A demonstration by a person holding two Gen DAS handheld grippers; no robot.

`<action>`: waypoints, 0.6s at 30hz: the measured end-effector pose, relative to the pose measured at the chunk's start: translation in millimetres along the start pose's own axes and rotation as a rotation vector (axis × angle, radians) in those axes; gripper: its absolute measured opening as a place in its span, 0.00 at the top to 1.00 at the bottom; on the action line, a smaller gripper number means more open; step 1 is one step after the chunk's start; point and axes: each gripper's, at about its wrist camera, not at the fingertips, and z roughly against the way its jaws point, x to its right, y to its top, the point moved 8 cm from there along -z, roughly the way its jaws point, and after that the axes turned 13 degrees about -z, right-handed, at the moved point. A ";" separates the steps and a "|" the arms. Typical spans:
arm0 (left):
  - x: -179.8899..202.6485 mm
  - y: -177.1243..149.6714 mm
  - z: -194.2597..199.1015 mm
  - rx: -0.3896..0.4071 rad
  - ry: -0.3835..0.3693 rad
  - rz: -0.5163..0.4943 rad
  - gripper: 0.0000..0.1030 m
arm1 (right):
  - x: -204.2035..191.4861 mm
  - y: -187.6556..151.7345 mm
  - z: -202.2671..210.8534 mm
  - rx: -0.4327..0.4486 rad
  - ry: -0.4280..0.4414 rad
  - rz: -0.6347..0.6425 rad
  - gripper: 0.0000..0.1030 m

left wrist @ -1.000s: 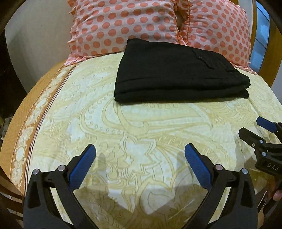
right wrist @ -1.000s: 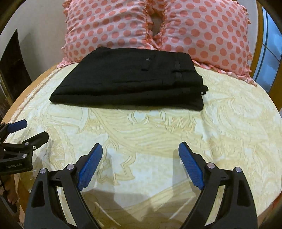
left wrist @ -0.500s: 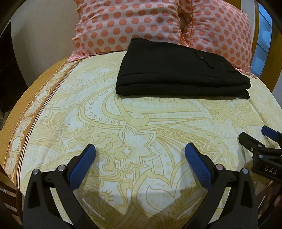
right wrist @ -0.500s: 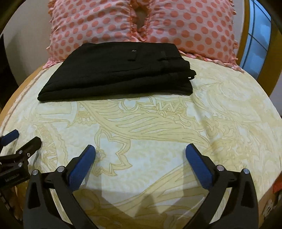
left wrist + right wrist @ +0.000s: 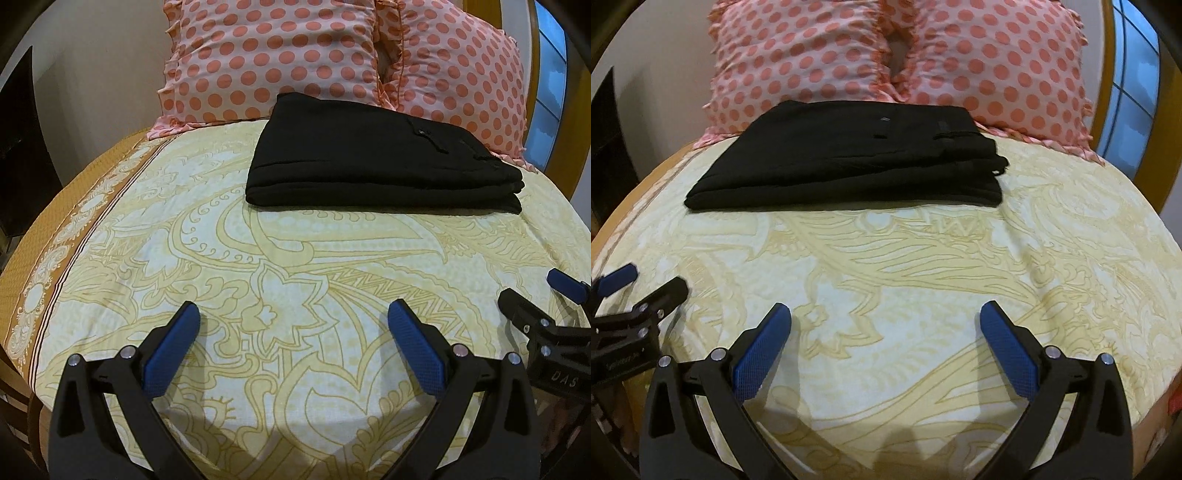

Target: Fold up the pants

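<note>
The bed [image 5: 258, 280] is covered by a pale cream sheet printed with large yellow paisley and flower outlines (an ochre band with a brown stripe runs along its left edge). On it lie black pants [image 5: 373, 166], folded into a flat, layered rectangle near the head end. Behind them, two pink pillows [image 5: 280, 55] with coral polka dots and ruffled edges stand side by side, the pants' far edge touching them.

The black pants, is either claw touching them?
Apart. In the right wrist view a wide stretch of bedsheet lies between the folded black pants and the open right claw; the left claw is likewise clear.
</note>
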 end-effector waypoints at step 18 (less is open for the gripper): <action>0.4 -0.3 -0.3 -0.005 0.000 0.001 0.02 | -0.5 0.1 0.0 0.005 0.003 0.003 0.01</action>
